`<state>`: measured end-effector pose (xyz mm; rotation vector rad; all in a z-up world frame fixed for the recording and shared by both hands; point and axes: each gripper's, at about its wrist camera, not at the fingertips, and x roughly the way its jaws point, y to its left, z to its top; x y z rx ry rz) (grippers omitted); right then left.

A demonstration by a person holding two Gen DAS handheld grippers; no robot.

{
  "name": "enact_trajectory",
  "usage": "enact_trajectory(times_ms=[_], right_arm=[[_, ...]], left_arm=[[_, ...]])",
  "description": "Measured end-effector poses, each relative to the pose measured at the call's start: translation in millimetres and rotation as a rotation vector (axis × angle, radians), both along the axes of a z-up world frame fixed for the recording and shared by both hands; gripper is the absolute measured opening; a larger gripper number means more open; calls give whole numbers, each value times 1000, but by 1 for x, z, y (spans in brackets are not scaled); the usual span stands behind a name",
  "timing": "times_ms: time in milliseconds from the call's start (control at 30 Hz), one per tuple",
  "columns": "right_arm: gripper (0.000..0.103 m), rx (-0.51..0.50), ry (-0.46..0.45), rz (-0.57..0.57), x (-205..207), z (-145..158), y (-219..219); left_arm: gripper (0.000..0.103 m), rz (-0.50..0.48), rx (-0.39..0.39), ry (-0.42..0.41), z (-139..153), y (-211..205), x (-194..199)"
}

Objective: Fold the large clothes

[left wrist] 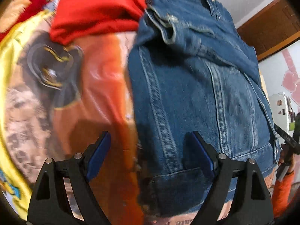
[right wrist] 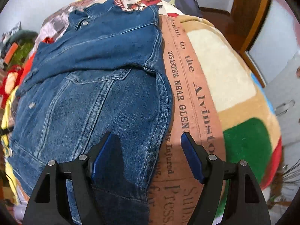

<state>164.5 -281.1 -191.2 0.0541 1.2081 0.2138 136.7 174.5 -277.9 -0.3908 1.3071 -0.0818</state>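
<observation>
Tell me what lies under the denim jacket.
The denim jacket lies on a printed bedcover with newspaper-style lettering, which shows past its edge. A red garment lies at its collar end. Anything beneath the denim itself is hidden.

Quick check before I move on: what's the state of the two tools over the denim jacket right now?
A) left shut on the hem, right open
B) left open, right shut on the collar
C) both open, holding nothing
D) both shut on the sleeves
C: the left tool and the right tool both show spread fingers with nothing between the blue pads, hovering above the denim jacket.
</observation>
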Motion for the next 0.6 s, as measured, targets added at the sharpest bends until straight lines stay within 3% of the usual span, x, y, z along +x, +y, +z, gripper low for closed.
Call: enact_trajectory(times_ms=[167, 267, 367, 400, 500, 600], right_arm=[[70, 146, 67, -52, 12, -12, -14], [67, 182, 66, -39, 13, -15, -16], [46, 218, 59, -4, 12, -14, -12], [34, 231, 61, 9, 12, -12, -9], [12, 235, 58, 35, 12, -8, 4], [8, 191, 23, 76, 14, -1, 15]], left_arm=[[85, 24, -22, -5, -7, -5, 6], [78, 6, 8, -28, -2, -12, 6], [67, -26, 59, -44, 4, -20, 5], [63, -33, 67, -43, 6, -21, 3], [53, -61, 66, -29, 6, -21, 1], [37, -84, 75, -18, 9, -22, -3]])
